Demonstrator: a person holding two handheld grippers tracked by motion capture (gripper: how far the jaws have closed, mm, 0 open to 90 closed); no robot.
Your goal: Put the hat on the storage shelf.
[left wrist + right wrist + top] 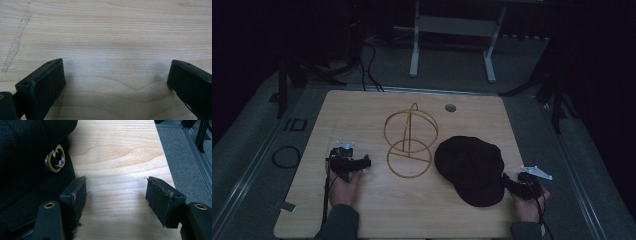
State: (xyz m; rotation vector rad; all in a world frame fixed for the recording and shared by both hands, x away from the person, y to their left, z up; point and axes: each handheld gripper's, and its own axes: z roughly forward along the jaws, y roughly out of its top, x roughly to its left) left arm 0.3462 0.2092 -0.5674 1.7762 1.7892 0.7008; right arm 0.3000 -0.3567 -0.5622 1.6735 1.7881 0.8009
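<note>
A dim lab: wooden table (362,215) on grey floor (447,70), white frame legs (414,55), loose cables (369,65).

Both hand-held grippers rest low, fingers spread.
Left gripper (348,161) sits near-left, fingers (42,85) wide apart; right gripper (526,184) sits near-right, fingers (75,195) likewise parted, gripping nothing.

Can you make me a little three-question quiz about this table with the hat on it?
1. True or false: the black hat hangs on the wire stand.
2. Which gripper is nearer the hat: A) left gripper B) right gripper?
3. Fill in: both grippers' jaws are ____.

Key
1. False; the hat lies on the wooden table beside the stand.
2. B.
3. open.
</note>
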